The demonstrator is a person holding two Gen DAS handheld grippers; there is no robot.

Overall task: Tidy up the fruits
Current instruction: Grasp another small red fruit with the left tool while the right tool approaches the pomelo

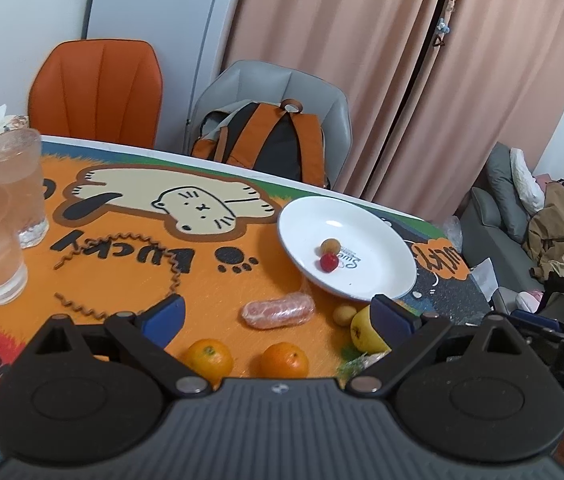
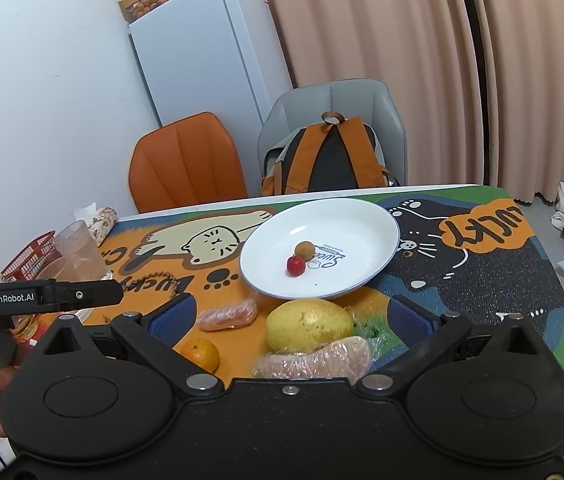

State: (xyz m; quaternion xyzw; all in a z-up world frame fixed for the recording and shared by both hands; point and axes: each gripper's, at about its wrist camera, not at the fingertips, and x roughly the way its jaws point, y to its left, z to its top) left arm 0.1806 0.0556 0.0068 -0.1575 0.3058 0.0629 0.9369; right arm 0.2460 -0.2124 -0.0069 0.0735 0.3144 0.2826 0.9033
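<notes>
I have both sets of jaws spread wide and holding nothing. The right gripper [image 2: 290, 316] hovers low over the near edge of the counter [image 2: 482, 300], and the big yellow fruit [image 2: 309, 325] sits straight ahead between its two blue pads, a little closer to the left pad. Its long axis runs across the jaws, side to side, with the narrower end pointing toward my right pad. A plastic-wrapped pink piece [image 2: 322, 358] lies just below it, touching or nearly so; I cannot tell which. The white plate [image 2: 362, 224] is beyond the yellow fruit, dead ahead, already carrying a small red fruit [image 2: 295, 265] and a small brown one [image 2: 305, 249] side by side.

The left gripper [image 1: 279, 316] looks over two oranges [image 1: 208, 357] close under the jaws, with another wrapped pink piece [image 1: 277, 312] between the pads, lying crosswise. From there the yellow fruit is off past the right pad.

I judge the right gripper better placed for the yellow fruit: it needs only to go forward and down. Since the fruit lies crosswise, closing along its length looks awkward, so I would turn the wrist to span its short width.
</notes>
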